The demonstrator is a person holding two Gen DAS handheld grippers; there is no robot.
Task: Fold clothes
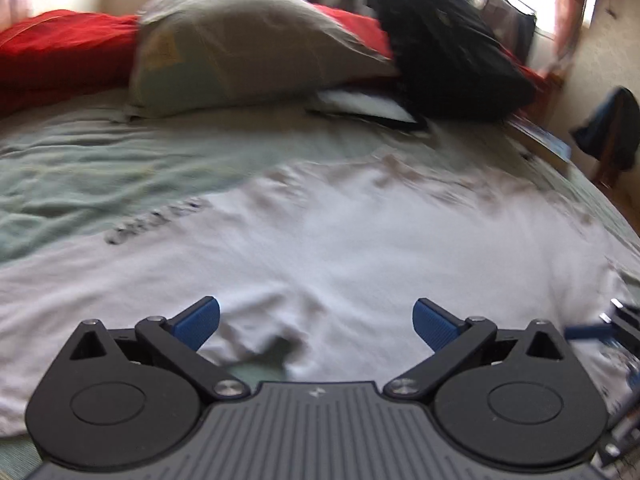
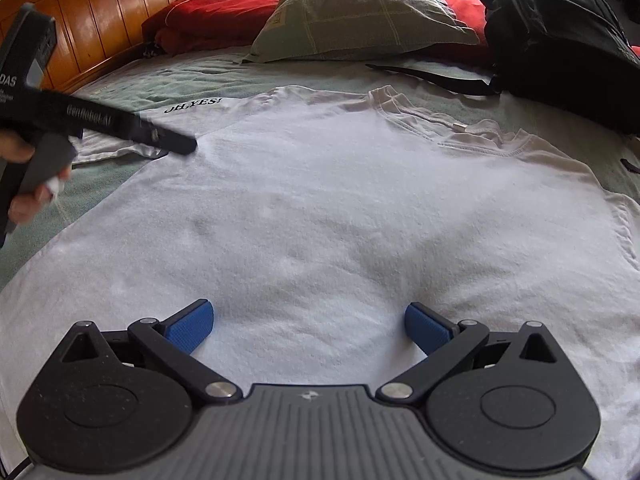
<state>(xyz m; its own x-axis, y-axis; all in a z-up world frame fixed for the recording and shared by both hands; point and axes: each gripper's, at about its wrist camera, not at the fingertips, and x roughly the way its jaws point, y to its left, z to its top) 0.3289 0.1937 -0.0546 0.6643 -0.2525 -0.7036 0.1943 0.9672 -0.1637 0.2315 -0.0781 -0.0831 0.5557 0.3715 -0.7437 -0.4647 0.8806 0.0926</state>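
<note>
White T-shirt (image 2: 320,200), black lettering "JH,YES!" (image 2: 193,105)

Black jaws — blue ribbed pads (image 2: 191,327); silver screws (image 2: 219,390)

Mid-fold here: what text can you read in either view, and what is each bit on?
"JH,YES!": left sleeve of the white T-shirt.
"GenRobot.AI": body of the left claw, blurred.
"DAS": upper part of that tool, cut off; smaller lines under it unreadable.
Sleeve print in the left wrist view: blurred.

Both wrist views look low and close across the white T-shirt (image 2: 320,200) toward the pillows (image 2: 360,16).
</note>
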